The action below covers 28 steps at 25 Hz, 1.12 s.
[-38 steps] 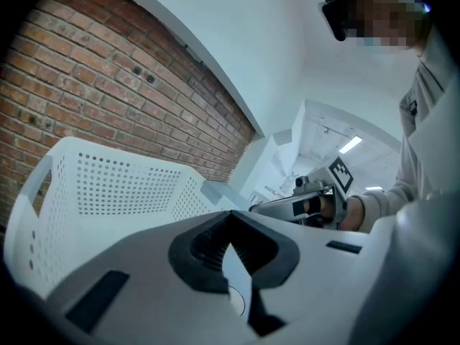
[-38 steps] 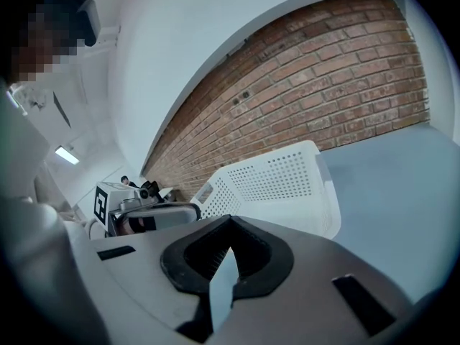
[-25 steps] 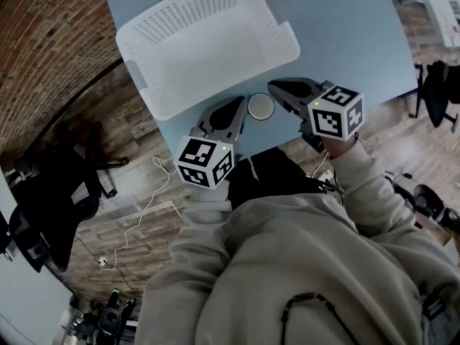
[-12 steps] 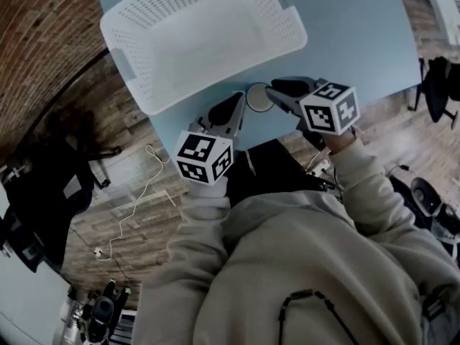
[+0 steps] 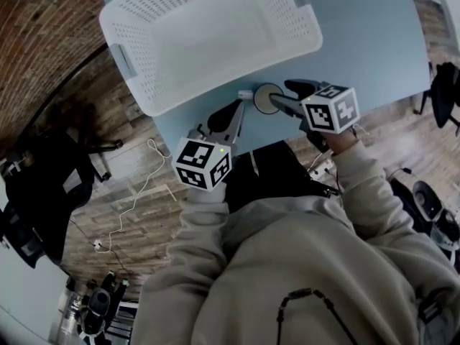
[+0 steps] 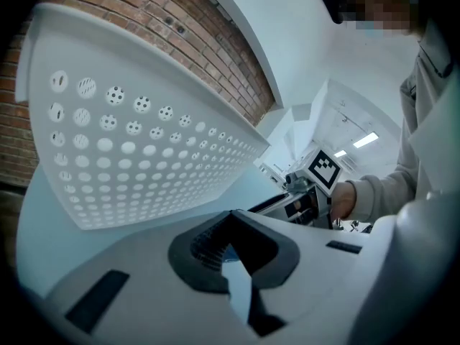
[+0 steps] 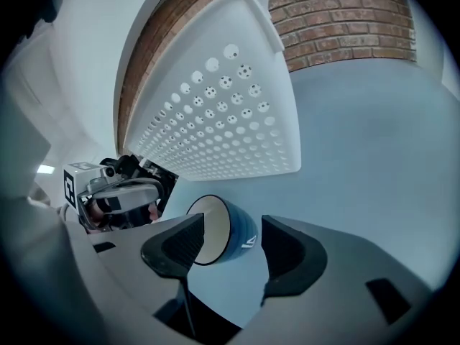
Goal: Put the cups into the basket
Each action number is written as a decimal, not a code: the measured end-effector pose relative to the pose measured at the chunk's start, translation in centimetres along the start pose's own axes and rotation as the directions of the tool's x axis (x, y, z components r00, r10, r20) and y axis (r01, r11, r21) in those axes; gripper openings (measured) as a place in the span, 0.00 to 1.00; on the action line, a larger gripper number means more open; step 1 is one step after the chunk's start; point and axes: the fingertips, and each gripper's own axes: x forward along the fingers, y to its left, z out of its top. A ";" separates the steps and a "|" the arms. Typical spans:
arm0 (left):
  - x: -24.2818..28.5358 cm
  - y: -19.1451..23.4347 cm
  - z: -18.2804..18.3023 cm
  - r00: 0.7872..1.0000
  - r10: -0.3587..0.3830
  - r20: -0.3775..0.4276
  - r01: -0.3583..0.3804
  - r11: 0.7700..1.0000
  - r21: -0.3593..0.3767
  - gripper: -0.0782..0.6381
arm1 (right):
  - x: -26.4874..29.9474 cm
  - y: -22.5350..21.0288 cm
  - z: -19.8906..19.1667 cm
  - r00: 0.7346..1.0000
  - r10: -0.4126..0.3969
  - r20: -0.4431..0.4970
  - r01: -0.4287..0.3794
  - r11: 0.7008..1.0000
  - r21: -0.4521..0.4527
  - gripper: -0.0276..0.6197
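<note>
The right tool (image 7: 230,254) is holding its jaws apart around a cup (image 7: 231,230), one pad on each side. We are seeing a gap between the cup's blue wall and the pad on its right side, so the tool is not clamping it. The other pad is covering part of the cup's pale rim, and we cannot tell whether it is touching.

From the head view, the cup (image 5: 267,98) is standing upright on the light blue worktop (image 5: 359,27), close to the near edge. It is showing us its pale inside. It is sitting just on the near side of the white perforated basket (image 5: 144,77), outside it. The basket is taking up the far left part of the worktop, and we are seeing nothing lying in the part of it that shows.

The left tool (image 6: 230,218) is keeping its jaws together at the tips, with nothing between them. It is hovering over the near edge of the worktop, just left of the cup, and pointing toward the basket's near wall.

Both tools are carrying cubes with black and white square markers. Pale sleeves (image 5: 359,185) are reaching forward from the person's body, and a wooden floor (image 5: 136,214) is showing below the worktop.
</note>
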 end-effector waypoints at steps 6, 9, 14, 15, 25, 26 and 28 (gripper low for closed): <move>0.7 0.0 -0.9 1.000 -0.006 -0.006 0.005 1.000 -0.016 0.10 | 1.1 -0.5 -0.6 0.999 -0.014 -0.029 0.013 1.000 -0.023 0.41; 0.9 -0.6 -1.6 1.000 -0.017 -0.018 0.016 1.000 -0.025 0.10 | 1.5 -0.5 -0.8 0.999 -0.010 -0.045 0.008 0.999 -0.047 0.33; 1.1 -1.8 -2.0 0.999 -0.037 -0.022 0.036 0.999 -0.027 0.10 | 1.9 -0.6 -0.6 0.993 -0.072 -0.094 0.056 0.985 -0.166 0.19; 1.1 -1.9 -2.0 0.999 -0.037 -0.022 0.037 0.999 -0.027 0.10 | 1.9 -0.6 -0.5 0.989 -0.106 -0.101 0.083 0.974 -0.212 0.17; 0.6 -1.6 -2.1 0.999 -0.030 -0.009 0.030 0.999 -0.039 0.10 | 1.7 -1.6 -0.3 0.981 -0.172 -0.093 0.143 0.955 -0.258 0.11; 0.7 -1.9 -2.0 0.999 -0.037 -0.010 0.036 0.999 -0.035 0.11 | 1.5 -1.6 -0.4 0.981 -0.170 -0.094 0.141 0.957 -0.255 0.11; 0.5 -2.0 -1.7 0.999 -0.036 -0.008 0.036 0.999 -0.019 0.10 | 1.0 -1.3 -0.2 0.982 -0.162 -0.097 0.132 0.957 -0.257 0.11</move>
